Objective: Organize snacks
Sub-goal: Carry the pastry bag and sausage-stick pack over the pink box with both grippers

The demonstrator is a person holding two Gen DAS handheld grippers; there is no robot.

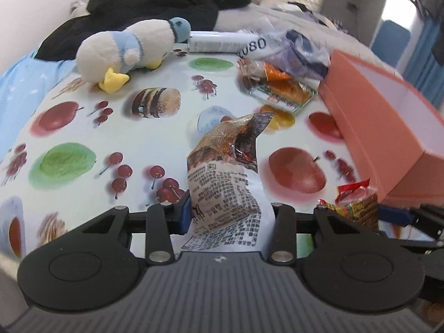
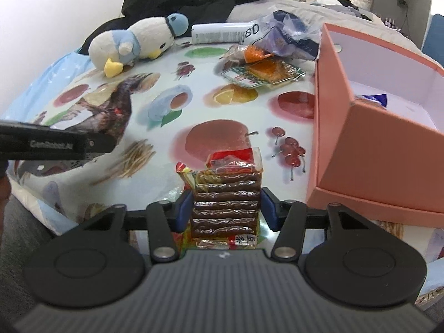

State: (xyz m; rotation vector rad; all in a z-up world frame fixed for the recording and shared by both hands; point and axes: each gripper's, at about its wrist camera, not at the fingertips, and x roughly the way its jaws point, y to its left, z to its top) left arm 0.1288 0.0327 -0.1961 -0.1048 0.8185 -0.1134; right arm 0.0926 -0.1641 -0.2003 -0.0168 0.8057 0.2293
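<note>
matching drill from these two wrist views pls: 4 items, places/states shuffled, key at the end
Items:
1. printed snack packet
2. pack of brown bars
3. plush penguin
4. pink box

Places/states:
A. lying on its side at the cloth's far edge
B. between the right tongs
C. open, at the right
D. between the left tongs

Pairs: 1-D, 2-B, 3-A, 4-C

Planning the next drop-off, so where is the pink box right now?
The pink box sits open at the right edge of the fruit-print tablecloth in both wrist views, just right of the right claw and its pack of brown snack bars.
</note>
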